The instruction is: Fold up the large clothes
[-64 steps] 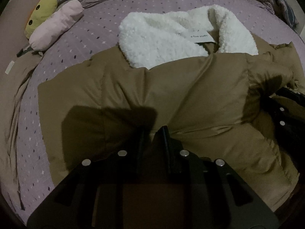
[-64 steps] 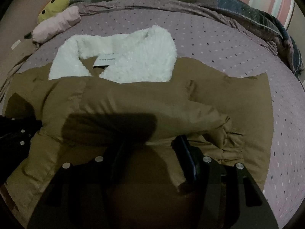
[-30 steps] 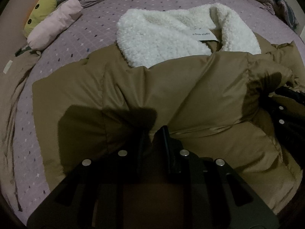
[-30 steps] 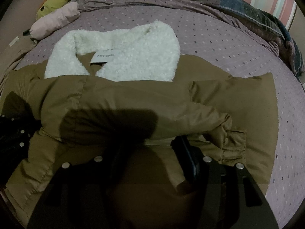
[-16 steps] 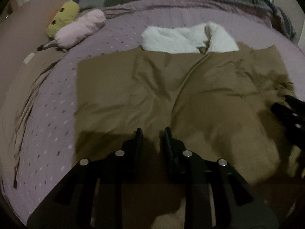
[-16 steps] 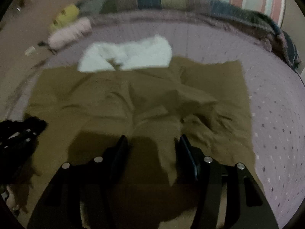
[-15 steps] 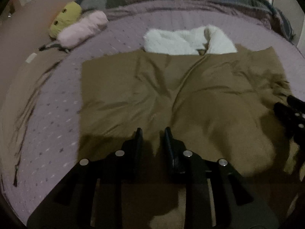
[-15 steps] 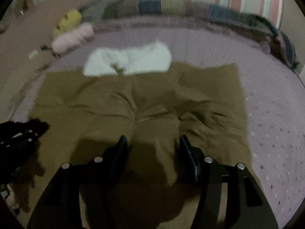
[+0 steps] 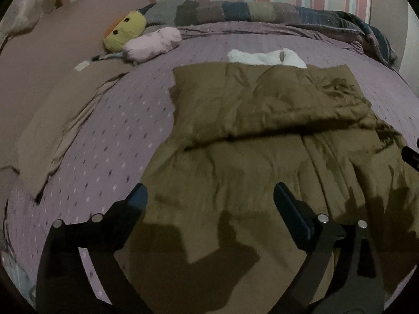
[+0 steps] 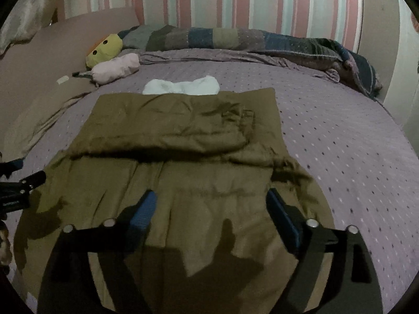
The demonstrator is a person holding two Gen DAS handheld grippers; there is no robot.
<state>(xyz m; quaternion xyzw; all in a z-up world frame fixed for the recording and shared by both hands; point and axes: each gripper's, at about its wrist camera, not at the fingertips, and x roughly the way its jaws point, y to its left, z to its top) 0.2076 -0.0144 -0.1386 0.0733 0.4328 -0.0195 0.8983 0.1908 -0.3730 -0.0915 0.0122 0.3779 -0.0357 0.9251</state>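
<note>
Both grippers have released and pulled back, so my left gripper and right gripper hover wide open, holding nothing, over the brown coat at frame centre, sleeves folded across, halving left.

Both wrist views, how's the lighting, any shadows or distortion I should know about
Left wrist view: dim, fisheye-curved, the left hand-held gripper casting a hard shadow on the brown coat. Right wrist view: equally dim, the right hand-held gripper shadowing the coat's near hem; the striped wall bows at the edges.
</note>
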